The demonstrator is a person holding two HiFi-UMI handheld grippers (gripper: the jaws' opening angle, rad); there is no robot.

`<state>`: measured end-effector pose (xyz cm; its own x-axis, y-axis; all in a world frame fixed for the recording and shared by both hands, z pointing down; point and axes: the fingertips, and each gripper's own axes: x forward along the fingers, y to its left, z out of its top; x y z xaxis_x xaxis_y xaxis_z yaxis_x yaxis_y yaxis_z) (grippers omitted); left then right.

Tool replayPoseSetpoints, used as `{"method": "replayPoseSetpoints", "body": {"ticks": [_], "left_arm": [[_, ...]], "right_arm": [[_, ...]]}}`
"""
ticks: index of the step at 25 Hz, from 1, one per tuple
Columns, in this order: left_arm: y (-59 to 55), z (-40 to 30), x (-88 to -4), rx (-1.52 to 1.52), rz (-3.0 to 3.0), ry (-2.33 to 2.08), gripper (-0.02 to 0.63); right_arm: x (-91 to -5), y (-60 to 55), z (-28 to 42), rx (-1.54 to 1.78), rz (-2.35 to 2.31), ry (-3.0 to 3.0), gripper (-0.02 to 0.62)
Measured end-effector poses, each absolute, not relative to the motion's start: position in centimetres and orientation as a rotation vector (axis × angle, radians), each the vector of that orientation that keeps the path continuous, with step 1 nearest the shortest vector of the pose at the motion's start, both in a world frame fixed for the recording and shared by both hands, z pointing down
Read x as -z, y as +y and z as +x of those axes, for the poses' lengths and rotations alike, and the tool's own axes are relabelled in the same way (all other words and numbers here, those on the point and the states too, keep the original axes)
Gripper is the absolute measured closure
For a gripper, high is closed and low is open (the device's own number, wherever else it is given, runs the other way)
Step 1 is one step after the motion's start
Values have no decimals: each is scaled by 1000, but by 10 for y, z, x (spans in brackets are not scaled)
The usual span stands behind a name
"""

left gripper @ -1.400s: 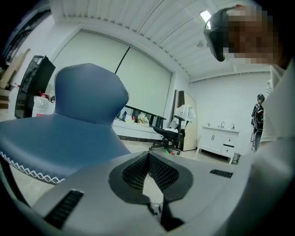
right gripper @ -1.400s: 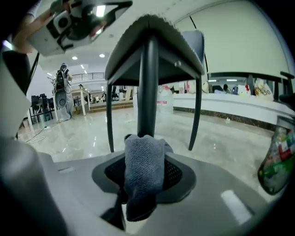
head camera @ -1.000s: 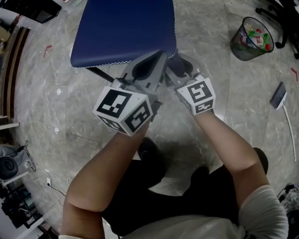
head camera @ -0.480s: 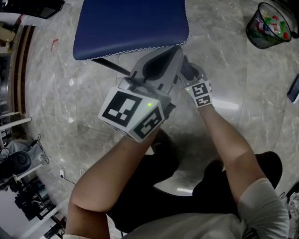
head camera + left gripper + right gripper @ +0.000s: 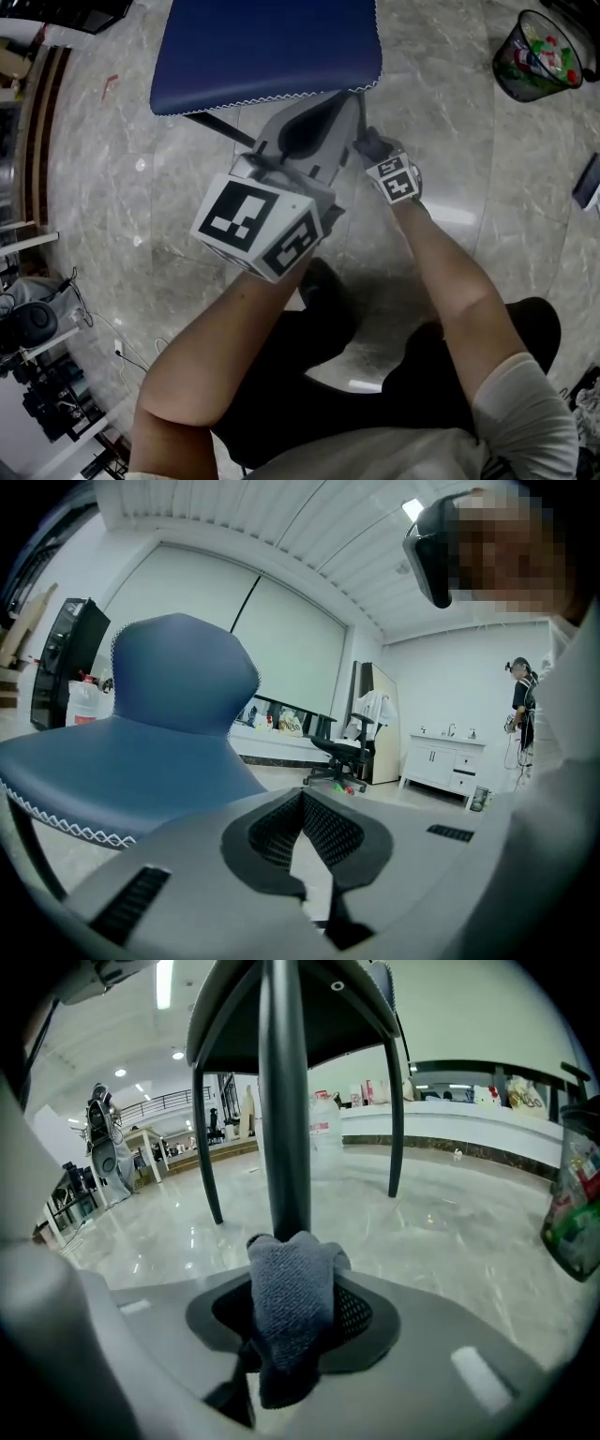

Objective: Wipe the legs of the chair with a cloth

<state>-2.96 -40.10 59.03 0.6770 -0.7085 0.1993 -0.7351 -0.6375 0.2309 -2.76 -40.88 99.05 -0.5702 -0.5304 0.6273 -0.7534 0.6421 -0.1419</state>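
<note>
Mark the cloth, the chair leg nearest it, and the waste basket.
cloth [image 5: 291, 1312]: right gripper view, the grey bunch between the jaws.
chair leg [image 5: 284, 1101]: right gripper view, middle of the nearest dark leg.
waste basket [image 5: 514, 82]: head view, its mesh wall.

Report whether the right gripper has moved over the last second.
Yes. Against the chair seat, the right gripper has sunk toward the floor, looking smaller while the seat does not, and edged left, nearer the seat's front corner.
</note>
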Motion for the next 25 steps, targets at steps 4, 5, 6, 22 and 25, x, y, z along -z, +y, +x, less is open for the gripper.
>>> {"method": "replayPoseSetpoints", "body": {"ticks": [4, 5, 6, 22, 25], "left_arm": [[-404, -28, -578, -70, 2618, -1152, 601], [-406, -27, -574, -51, 2612, -1149, 601], [-408, -27, -571, -32, 2602, -1142, 601], [-418, -36, -550, 33, 2555, -1148, 601], [-417, -34, -560, 10, 2558, -1126, 601]], "right_arm": [[-926, -416, -27, -454, 1006, -2389, 443], [-904, -419, -27, -426, 1007, -2411, 443], [-880, -422, -27, -397, 1008, -2437, 443], [-793, -431, -25, -232, 1190, -2702, 443], [-854, -427, -21, -299, 1148, -2599, 440]]}}
